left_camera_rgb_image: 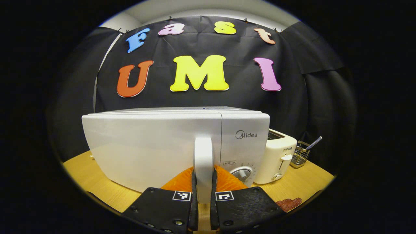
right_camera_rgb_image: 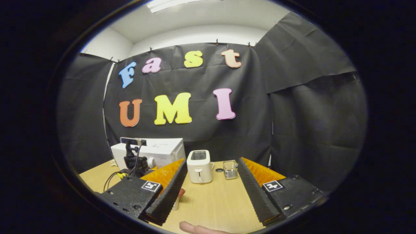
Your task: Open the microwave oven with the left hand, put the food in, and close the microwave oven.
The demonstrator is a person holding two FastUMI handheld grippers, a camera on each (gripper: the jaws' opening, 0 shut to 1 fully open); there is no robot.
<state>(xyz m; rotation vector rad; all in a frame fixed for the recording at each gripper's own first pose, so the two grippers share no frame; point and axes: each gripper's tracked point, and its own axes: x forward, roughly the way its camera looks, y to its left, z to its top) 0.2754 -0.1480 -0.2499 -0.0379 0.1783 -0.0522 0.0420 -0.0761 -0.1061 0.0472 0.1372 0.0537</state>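
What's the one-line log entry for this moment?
stage: opening | left gripper: shut on microwave door handle | door: closed | right gripper: open, holding nothing, above table | food: on table

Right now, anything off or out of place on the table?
Nothing stands out. The microwave sits square on the table, door shut, with the left tongs closed on its handle. The toaster stands upright beside it. The right tongs are open and empty.

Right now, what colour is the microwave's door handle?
White, like the microwave itself; the handle shows best in the left gripper view.
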